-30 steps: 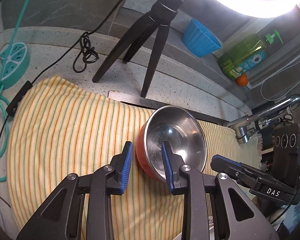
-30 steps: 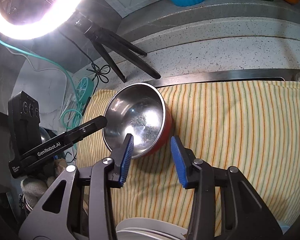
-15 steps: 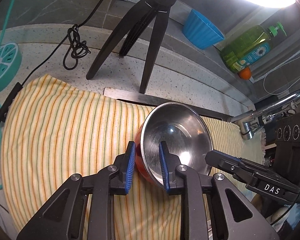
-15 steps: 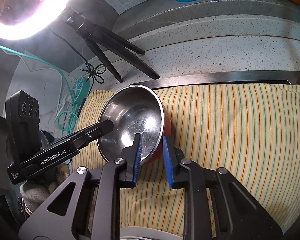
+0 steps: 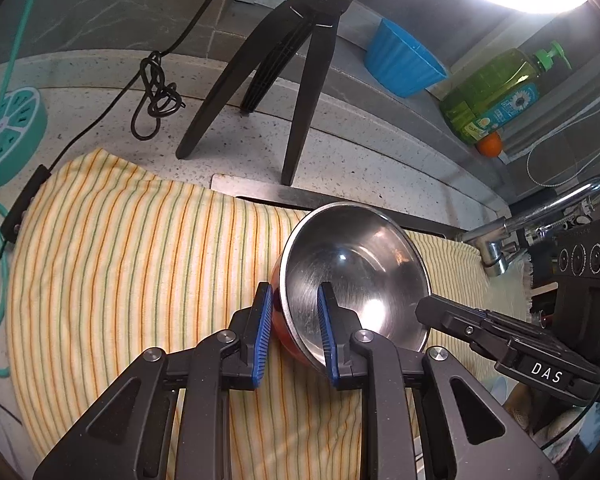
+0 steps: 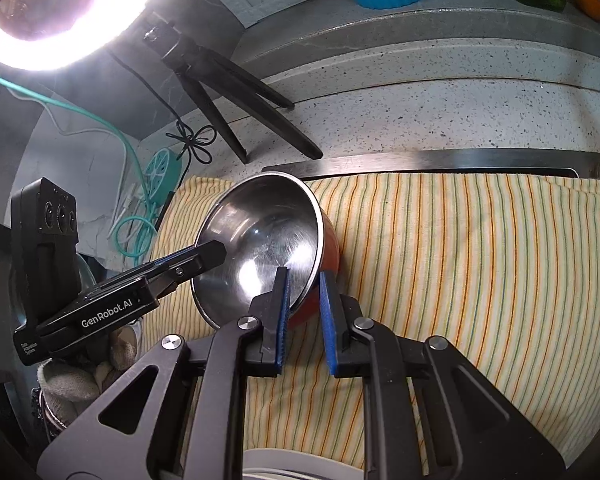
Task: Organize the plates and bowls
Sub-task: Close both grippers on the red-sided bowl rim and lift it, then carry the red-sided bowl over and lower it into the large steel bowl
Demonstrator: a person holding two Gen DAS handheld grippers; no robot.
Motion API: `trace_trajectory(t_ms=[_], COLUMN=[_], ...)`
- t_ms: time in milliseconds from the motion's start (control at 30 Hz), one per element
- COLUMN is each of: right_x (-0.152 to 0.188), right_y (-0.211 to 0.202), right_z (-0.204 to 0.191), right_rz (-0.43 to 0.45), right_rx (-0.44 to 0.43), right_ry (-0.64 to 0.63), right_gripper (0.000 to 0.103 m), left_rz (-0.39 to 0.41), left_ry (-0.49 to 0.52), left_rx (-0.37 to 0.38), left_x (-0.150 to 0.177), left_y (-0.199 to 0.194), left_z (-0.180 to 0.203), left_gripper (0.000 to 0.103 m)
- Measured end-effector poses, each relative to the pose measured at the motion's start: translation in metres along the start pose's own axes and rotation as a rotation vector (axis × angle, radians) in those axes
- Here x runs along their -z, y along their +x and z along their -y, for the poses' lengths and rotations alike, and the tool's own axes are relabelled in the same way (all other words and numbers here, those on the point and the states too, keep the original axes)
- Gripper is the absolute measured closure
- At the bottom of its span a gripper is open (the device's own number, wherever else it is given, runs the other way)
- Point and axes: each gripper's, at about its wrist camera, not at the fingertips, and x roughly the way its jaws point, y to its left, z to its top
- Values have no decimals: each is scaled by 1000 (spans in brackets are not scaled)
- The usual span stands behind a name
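A steel bowl with a red outside (image 5: 356,276) is held tilted above the striped yellow cloth (image 5: 120,260). My left gripper (image 5: 294,308) is shut on its left rim, one blue pad inside, one outside. My right gripper (image 6: 304,292) is shut on the opposite rim of the bowl (image 6: 260,240). Each gripper shows in the other's view: the right one (image 5: 500,332) at the bowl's right edge, the left one (image 6: 140,288) at its left edge. A white plate's rim (image 6: 300,464) shows at the bottom of the right wrist view.
A black tripod (image 5: 292,60) stands on the speckled counter behind the cloth. A blue cup (image 5: 400,64), a green soap bottle (image 5: 500,92) and a faucet (image 5: 540,216) are at the back right. Cables and a teal disc (image 5: 12,128) lie at the left.
Both grippers closed on the bowl's rim from open. The bowl has since risen slightly and tilted between them.
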Motion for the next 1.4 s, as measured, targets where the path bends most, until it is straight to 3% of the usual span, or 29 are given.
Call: trace_trajectory(t_ms=[800, 1400], right_x=[52, 130], right_y=[-64, -97], right_z=[-40, -107], right_rz=[45, 28], right_rx=[-70, -120], right_ry=[-88, -251], right_gripper=[88, 88], left_rz=[130, 219], left_ry=[24, -36], left_rx=[16, -8], left_x=[49, 130], left_y=[-74, -142], left_z=[18, 5], left_gripper=[82, 82])
